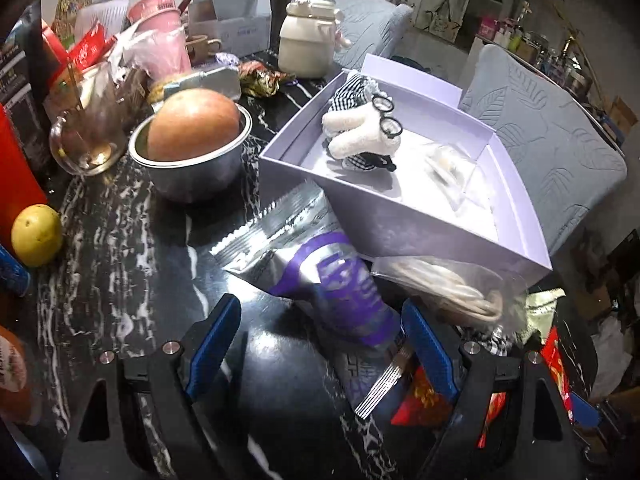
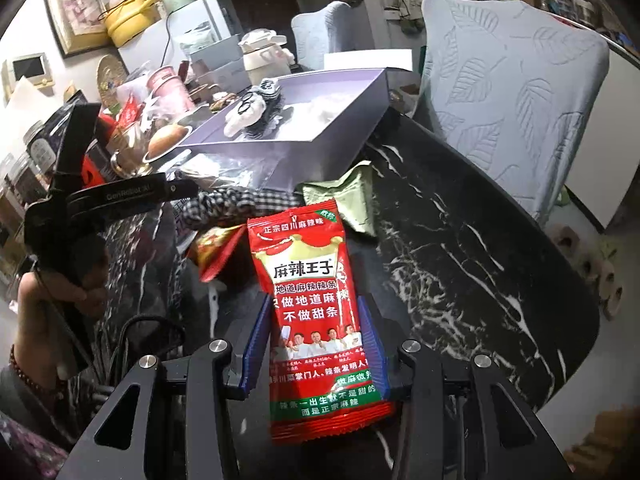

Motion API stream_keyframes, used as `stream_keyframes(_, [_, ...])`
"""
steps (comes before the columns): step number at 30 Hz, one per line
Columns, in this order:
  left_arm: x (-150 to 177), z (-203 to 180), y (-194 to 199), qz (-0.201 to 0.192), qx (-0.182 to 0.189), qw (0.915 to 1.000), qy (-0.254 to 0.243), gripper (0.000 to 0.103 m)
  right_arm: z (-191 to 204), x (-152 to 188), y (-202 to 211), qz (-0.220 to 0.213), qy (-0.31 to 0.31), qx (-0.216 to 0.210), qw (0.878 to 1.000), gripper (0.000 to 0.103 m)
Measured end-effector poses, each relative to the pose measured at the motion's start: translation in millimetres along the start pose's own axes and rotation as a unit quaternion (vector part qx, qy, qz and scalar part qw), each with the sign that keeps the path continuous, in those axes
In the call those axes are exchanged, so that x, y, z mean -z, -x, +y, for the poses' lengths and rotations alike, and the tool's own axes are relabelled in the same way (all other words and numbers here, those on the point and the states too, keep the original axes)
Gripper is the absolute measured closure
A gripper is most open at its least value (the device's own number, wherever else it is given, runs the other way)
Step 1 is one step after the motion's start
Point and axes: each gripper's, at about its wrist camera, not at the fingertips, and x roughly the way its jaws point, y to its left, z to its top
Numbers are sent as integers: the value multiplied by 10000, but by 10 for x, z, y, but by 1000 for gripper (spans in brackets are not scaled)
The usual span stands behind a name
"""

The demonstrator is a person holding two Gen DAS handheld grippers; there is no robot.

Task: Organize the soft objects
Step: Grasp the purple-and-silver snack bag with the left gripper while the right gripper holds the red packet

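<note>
1. The right gripper [image 2: 316, 344] has its blue-padded fingers [image 2: 256, 340] clamped on a red snack packet [image 2: 316, 320], one finger pressing each long edge
2. That packet is glossy red foil with white and gold Chinese lettering, a crown-shaped band near the top, a row of small figures in white lower down and a green strip by the bottom seam; it sits upright between the fingers above the black marble table [image 2: 460, 248]
3. The left gripper [image 1: 320, 332] has its fingers spread wide apart, holding nothing, with a silver and purple pouch [image 1: 320, 276] lying on the table between and just beyond the tips
4. The pouch is crinkled foil with serrated end seams, and its far end leans against the wall of an open lavender box [image 1: 440, 236]
5. Inside the box lie fluffy white plush toys [image 1: 360, 132] wearing round black glasses and checked black-and-white fabric, beside a clear plastic bag [image 1: 448, 172]
6. Near the box stand a steel bowl [image 1: 192, 168] holding a round reddish fruit, and a yellow fruit [image 1: 36, 234] at the left edge
</note>
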Motion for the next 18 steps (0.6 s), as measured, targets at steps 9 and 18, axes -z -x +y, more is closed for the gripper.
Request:
stream_keyframes(9, [-5, -34, -119, 40, 325, 9994, -117, 55, 15, -6, -44, 48, 4, -73, 10000, 60])
stream_keyframes(18, [191, 8, 100, 206, 679, 9973, -212, 72, 58, 50, 43, -49, -34, -140, 9999, 60])
